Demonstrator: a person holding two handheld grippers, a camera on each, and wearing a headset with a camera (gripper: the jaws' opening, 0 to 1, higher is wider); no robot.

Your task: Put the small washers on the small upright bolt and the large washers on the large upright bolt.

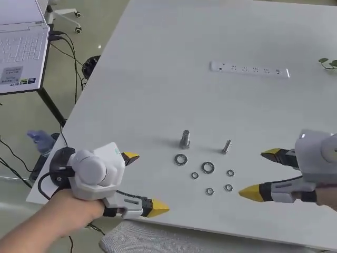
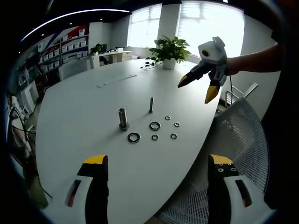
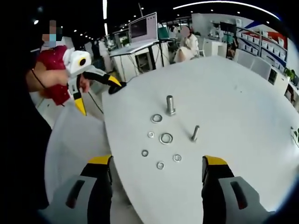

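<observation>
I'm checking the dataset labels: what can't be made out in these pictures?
Head view: body of right gripper and plant, cut off by right edge.
Head view: laptop, cut off by left and top edges.
All views: threads of small upright bolt, too small.

Nothing legible in the three views. Laptop [image 1: 18, 42] — stickers [image 1: 16, 76] on the palm rest at its near corner, coloured patches with print too small to read. Power strip [image 1: 249, 69] on the table [image 1: 158, 79] — faint marks beside the sockets, unreadable.
</observation>
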